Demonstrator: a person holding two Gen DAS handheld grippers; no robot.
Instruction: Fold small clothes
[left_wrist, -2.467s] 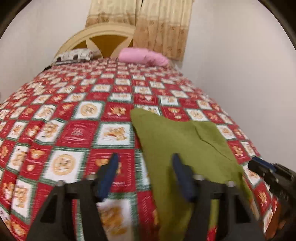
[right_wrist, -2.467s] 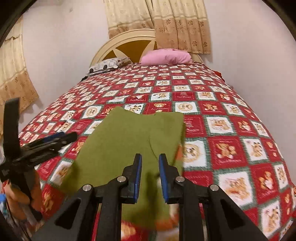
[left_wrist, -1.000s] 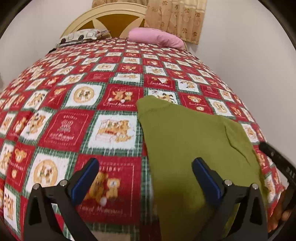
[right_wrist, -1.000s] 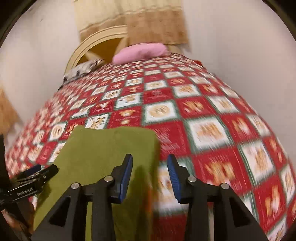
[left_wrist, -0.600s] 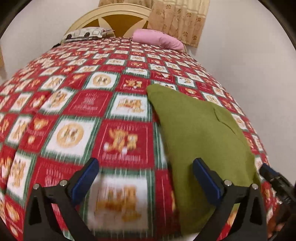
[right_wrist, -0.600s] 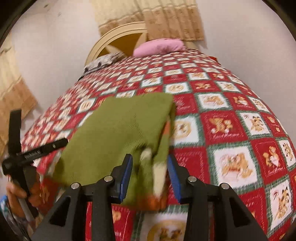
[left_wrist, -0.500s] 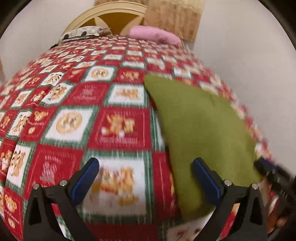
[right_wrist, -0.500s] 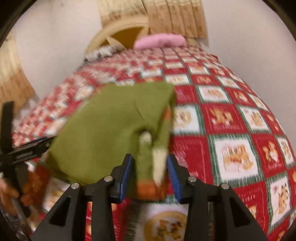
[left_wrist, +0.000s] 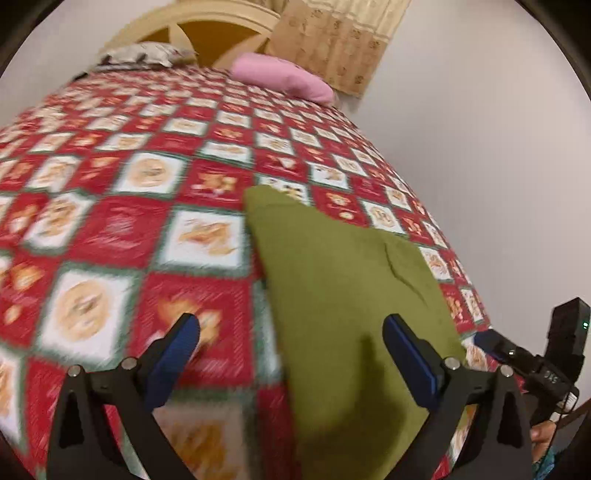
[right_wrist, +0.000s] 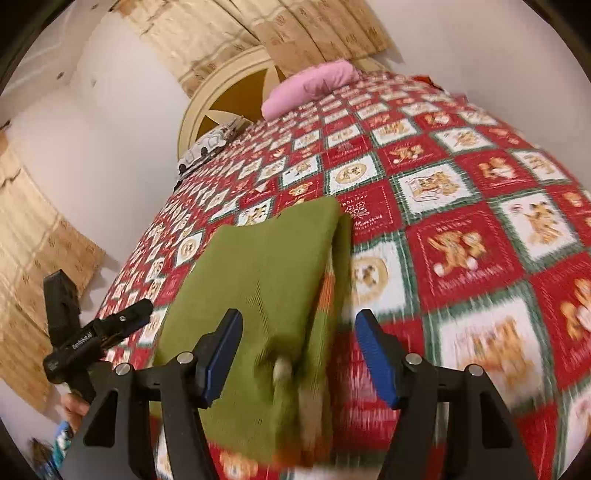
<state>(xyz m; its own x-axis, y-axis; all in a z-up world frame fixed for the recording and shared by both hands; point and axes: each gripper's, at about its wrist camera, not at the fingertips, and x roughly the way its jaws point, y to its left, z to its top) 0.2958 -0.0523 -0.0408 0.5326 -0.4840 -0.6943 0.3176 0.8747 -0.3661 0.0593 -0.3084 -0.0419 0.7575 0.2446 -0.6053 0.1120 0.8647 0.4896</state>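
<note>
A small olive-green garment (left_wrist: 343, 280) lies folded on the red patchwork bedspread (left_wrist: 110, 221) near the bed's foot. In the left wrist view my left gripper (left_wrist: 290, 325) hovers over the garment's left edge. Its jaws are wide and closing, and the pads touch nothing. In the right wrist view the green garment (right_wrist: 269, 266) shows orange and white trim at its blurred near edge. My right gripper (right_wrist: 299, 319) is over that edge with its jaws opening. The cloth lies between the pads without being pressed. Each gripper shows in the other's view, the right one (left_wrist: 532, 354) and the left one (right_wrist: 96, 332).
At the head of the bed lie a pink pillow (left_wrist: 284, 79) and a patterned pillow (left_wrist: 140, 59) before a cream headboard (left_wrist: 207, 33). Beige curtains (left_wrist: 332, 44) hang behind. A white wall (left_wrist: 480, 147) runs along the bed's right side.
The right gripper's jaws have spread and let go of the garment's trimmed edge, which now rests on the bed. The left gripper's view has swung right, toward the garment.
</note>
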